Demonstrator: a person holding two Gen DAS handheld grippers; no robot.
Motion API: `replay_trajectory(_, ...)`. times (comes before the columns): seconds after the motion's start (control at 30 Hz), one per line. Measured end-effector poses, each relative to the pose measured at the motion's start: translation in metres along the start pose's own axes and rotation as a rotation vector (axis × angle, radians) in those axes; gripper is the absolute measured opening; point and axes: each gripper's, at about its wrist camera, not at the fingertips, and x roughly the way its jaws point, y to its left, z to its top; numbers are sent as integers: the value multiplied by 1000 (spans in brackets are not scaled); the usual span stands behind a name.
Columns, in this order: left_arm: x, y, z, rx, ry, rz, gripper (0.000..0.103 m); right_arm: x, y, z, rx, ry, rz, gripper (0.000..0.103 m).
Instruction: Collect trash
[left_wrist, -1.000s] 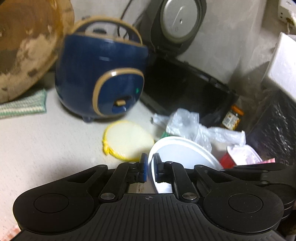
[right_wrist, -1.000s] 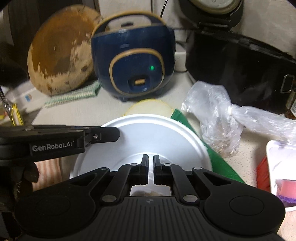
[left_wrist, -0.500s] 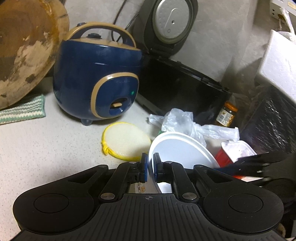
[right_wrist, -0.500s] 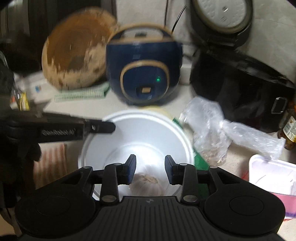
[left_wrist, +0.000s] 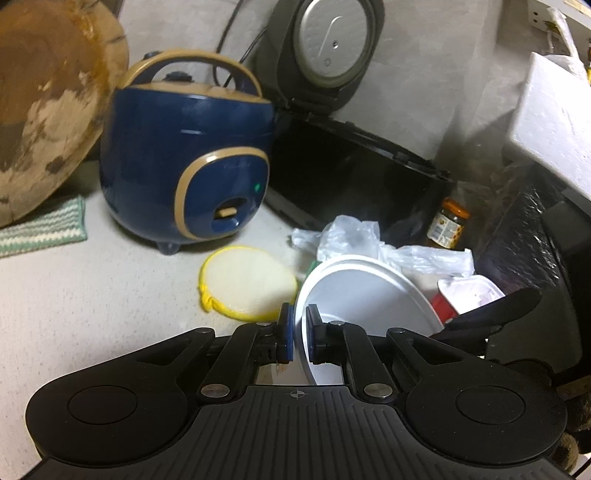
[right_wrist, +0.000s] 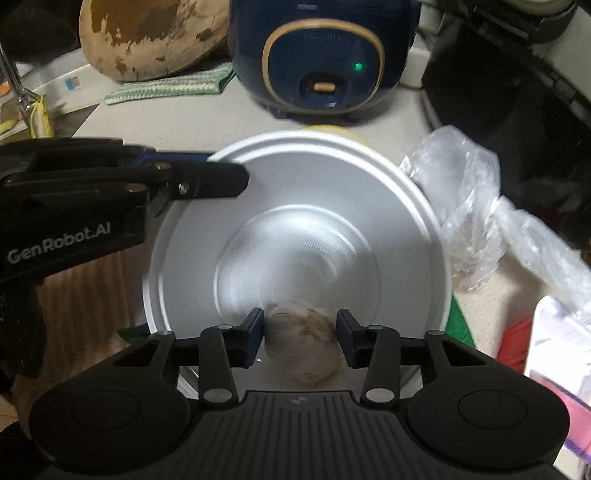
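Left gripper (left_wrist: 298, 334): my 2 fingers pinched tight on the rim of the white bowl (left_wrist: 364, 291), 1 pad inside the wall, 1 outside. The bowl hangs tilted off the surface (left_wrist: 92, 302), beside the yellow round pad (left_wrist: 246, 286).

Right gripper (right_wrist: 300, 338): fingers spread apart, holding nothing, straddling a pale garlic bulb (right_wrist: 304, 345) low inside the bowl near its front wall. From this view the left gripper's fingers (right_wrist: 207, 181) clamp the bowl's far-left rim.

Handling, as I judge it:
- Bowl looks thin, light, probably disposable. The rim pinch seems enough, but the wall may flex if I squeeze harder.
- Garlic bulb: light, firm core, papery loose skin. Skin could slip or shed, so I would take it across its widest part, pads on opposite sides, with modest pressure.
- The bowl's inside looks smooth; the bulb may roll if the tilt changes.

Other trash in reach: crumpled clear plastic bag (right_wrist: 476, 218) to the right of the bowl, soft and slippery, best grabbed at its twisted neck. White plastic tray (left_wrist: 471, 295) further right.

Blue rice cooker (right_wrist: 321, 55) stands behind, green light on. Not trash.
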Motion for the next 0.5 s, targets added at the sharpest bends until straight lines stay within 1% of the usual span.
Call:
replay_trajectory(0.07,0,1,-2,-10,3,-3,10,-1,-1,-4,-4,-14,-4,41)
replay_trajectory(0.1,-2,0,-2,-8,-2,-11,10,-1,0,-5,-26,-14,6,43)
replay_trajectory(0.13,-4,-1,-2,-3,-9,-26,10,-1,1,-6,-42,-8,18,44)
replay_trajectory(0.17,-6,-3,-1,0,-13,-41,12,-1,1,-5,-50,2,20,50)
replay_trajectory(0.23,-10,-9,-1,17,-23,-52,13,2,-4,-1,-33,41,27,52)
replay_trajectory(0.3,-12,-12,-1,36,-29,-44,13,5,-9,4,-3,81,38,51)
replay_trajectory(0.37,-12,-11,-1,30,-33,-41,13,7,-10,8,6,90,40,51)
replay_trajectory(0.43,-12,-7,-1,13,-33,-29,13,7,-8,6,16,73,36,50)
replay_trajectory(0.5,-11,-2,-2,-3,-32,-12,13,5,-10,4,66,40,49,45)
